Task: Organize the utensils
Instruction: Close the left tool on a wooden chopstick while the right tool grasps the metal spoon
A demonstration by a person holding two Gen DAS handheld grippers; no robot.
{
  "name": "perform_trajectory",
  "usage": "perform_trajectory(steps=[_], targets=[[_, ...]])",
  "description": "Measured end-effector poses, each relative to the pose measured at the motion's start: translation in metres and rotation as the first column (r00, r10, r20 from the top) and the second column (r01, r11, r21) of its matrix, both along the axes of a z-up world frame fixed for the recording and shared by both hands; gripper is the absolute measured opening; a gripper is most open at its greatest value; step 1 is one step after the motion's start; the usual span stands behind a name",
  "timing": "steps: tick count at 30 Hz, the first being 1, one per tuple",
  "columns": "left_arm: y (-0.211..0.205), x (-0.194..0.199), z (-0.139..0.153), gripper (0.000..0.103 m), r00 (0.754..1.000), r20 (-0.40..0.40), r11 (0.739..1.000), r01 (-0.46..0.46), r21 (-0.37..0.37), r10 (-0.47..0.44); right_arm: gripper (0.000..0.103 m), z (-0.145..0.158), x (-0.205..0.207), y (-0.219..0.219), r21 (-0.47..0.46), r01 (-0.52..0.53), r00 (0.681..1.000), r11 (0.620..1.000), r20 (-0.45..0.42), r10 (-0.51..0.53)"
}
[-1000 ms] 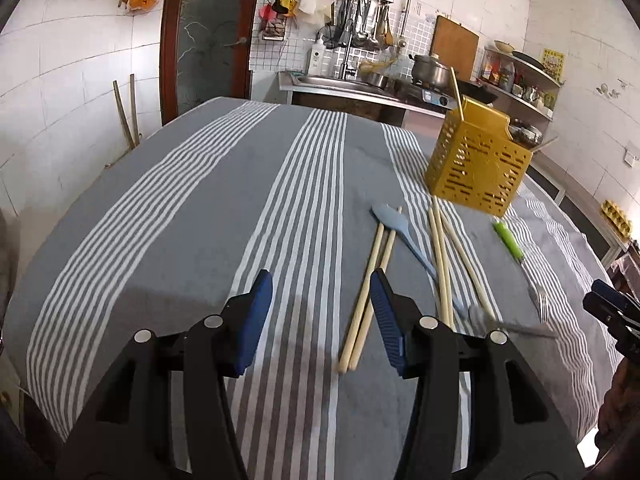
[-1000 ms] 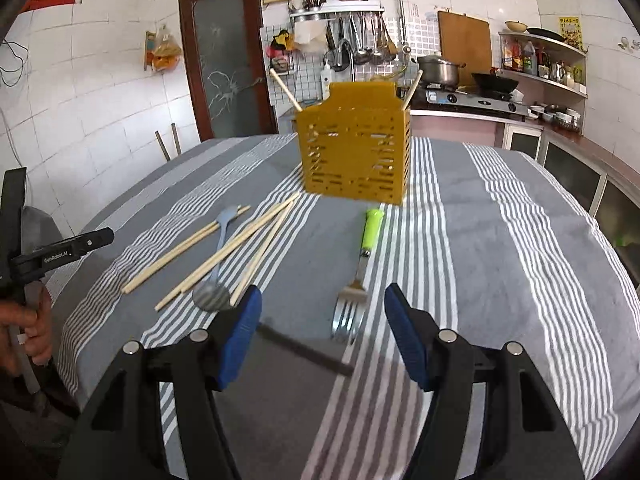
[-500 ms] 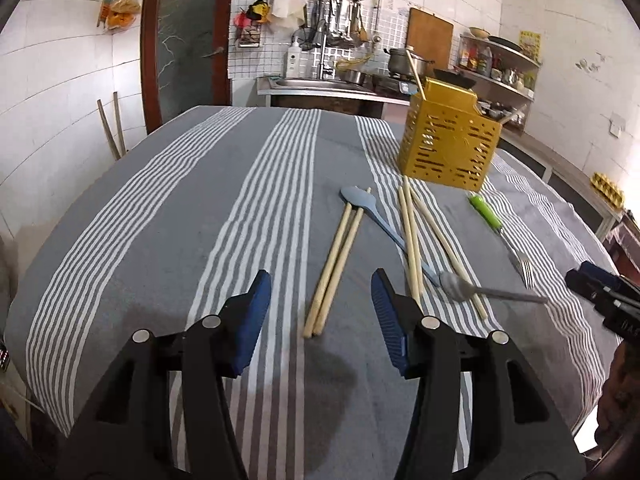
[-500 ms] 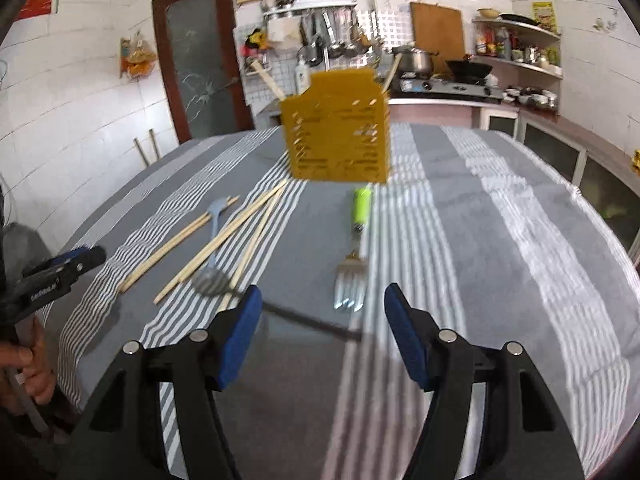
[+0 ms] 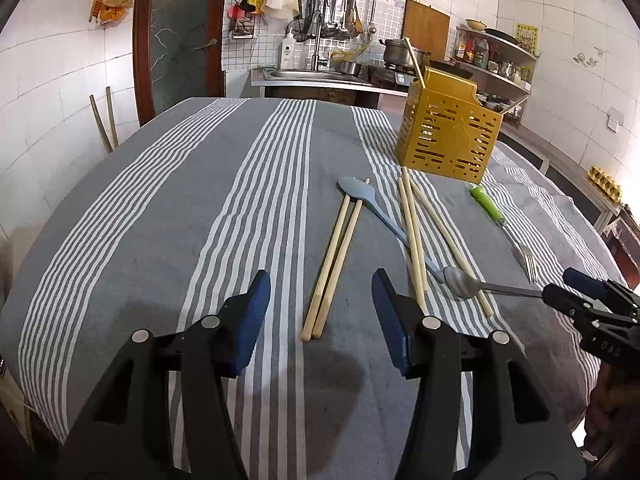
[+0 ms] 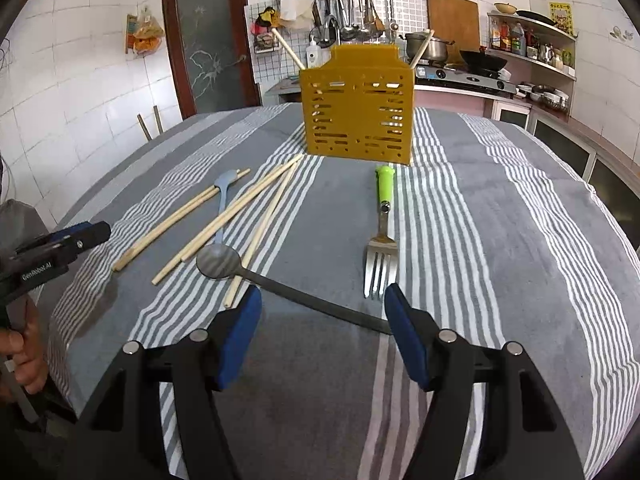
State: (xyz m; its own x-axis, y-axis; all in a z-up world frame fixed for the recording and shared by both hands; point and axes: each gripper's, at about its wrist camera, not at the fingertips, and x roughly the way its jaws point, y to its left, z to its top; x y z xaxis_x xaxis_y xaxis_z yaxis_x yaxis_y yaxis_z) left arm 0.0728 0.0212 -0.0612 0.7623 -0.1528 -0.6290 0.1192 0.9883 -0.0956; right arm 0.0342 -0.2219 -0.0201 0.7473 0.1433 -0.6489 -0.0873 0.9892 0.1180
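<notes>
My left jaws stand apart with nothing held, the near ends of two chopsticks between them. My right jaws gape too, the spoon handle crossing their gap. The yellow holder stands toward the desk's far edge. The spoon overlaps other chopsticks; lifting it could drag or roll them.

home kitchen: sink, ladles on wall rack, pot on stove, white wall tiles.

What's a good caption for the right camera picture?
Open tongs over a spoon, fork beside.
</notes>
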Motion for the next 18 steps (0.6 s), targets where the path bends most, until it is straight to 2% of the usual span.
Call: perform_trajectory(steps=[9, 13, 18], targets=[[0.001, 0.017, -0.005, 0.052, 1.0, -0.022, 1.0, 0.004, -0.008, -0.004, 0.064, -0.016, 0.022, 0.019, -0.038, -0.037, 0.997, 0.999, -0.075, 0.034], [-0.002, 0.027, -0.008, 0.052, 0.999, -0.046, 1.0, 0.008, -0.006, -0.008, 0.064, -0.022, 0.033, 0.031, -0.089, -0.066, 0.991, 0.994, -0.122, 0.055], [-0.005, 0.044, -0.011, 0.052, 0.997, -0.073, 1.0, 0.018, -0.004, -0.018, 0.064, -0.02, 0.049, 0.043, -0.146, -0.089, 0.989, 0.985, -0.129, 0.071]])
